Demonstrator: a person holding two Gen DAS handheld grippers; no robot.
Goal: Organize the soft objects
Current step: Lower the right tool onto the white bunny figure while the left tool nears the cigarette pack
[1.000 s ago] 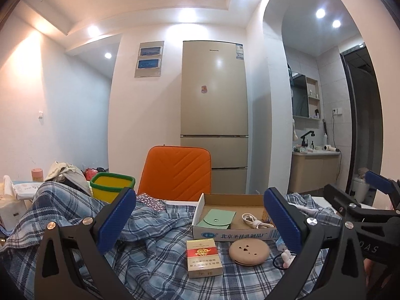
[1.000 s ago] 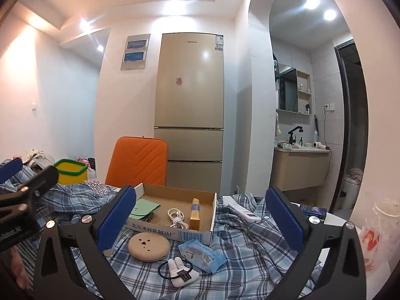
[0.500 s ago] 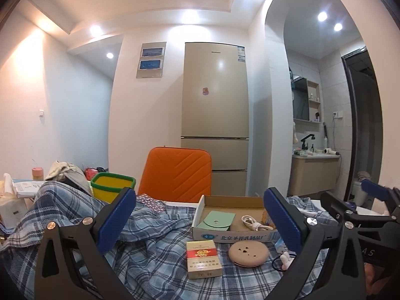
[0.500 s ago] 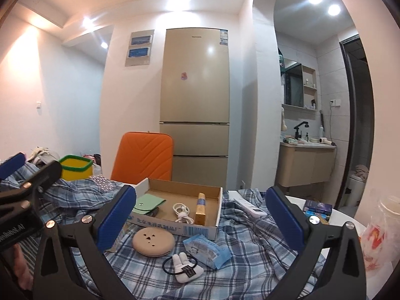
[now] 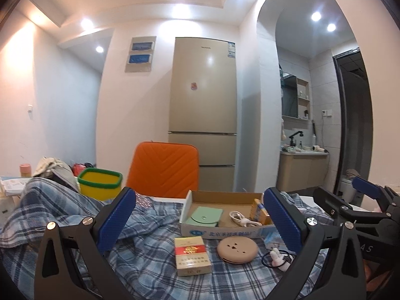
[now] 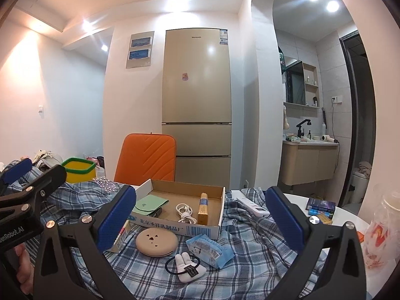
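Observation:
A blue plaid shirt point(image 5: 75, 220) lies spread over the table; it also shows in the right wrist view point(image 6: 250, 247). On it sit a cigarette pack point(image 5: 191, 256), a round beige case point(image 5: 237, 249), a white bunny hair tie point(image 6: 186, 265) and a blue tissue pack point(image 6: 210, 250). An open cardboard box point(image 6: 180, 225) holds a green pouch point(image 6: 150, 203), a white cable and a yellow tube. My left gripper point(image 5: 200, 220) is open and empty above the shirt. My right gripper point(image 6: 200, 220) is open and empty over the small items.
An orange chair back point(image 5: 162, 170) stands behind the table. A yellow bin with a green rim point(image 5: 100, 182) is at the back left. A white remote point(image 6: 252, 206), small boxes point(image 6: 321, 206) and a plastic-wrapped cup point(image 6: 385, 225) lie at the right.
Both grippers have tilted and drifted a little, so the box and small items sit slightly differently in view. Both stay open and empty. Nothing on the table moved.

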